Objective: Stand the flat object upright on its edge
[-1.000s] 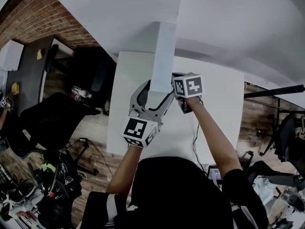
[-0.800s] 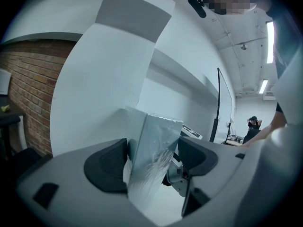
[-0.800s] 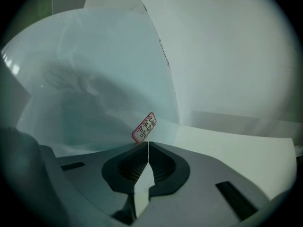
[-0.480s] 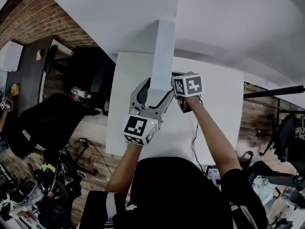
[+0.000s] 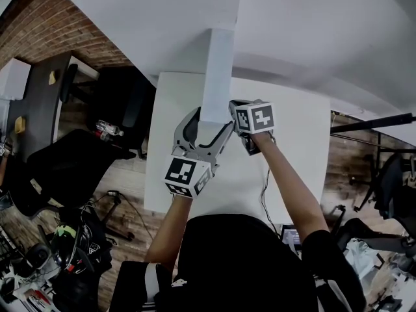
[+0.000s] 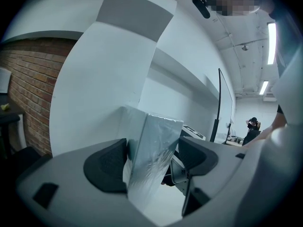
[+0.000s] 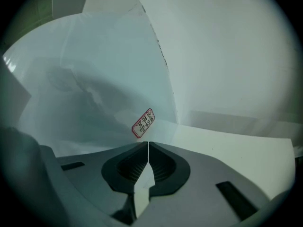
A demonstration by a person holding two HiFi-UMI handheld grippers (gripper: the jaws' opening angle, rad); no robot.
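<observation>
The flat object (image 5: 218, 70) stands upright on the table (image 5: 299, 142), towards the far edge, in front of the wall (image 5: 325, 31). The left gripper (image 6: 152, 157) reaches in from the near side, one jaw on either side of it. The right gripper (image 7: 148, 143) sits just right of it, tips at its foot. A chair (image 5: 127, 103) stands left of the table, with a desk (image 5: 39, 103) further left.

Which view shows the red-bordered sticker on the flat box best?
The right gripper view: the red-bordered sticker is clear on the flat box's broad face, just beyond the shut right gripper. The head view shows the box upright, the left gripper view its wrapped edge; neither shows the sticker.
</observation>
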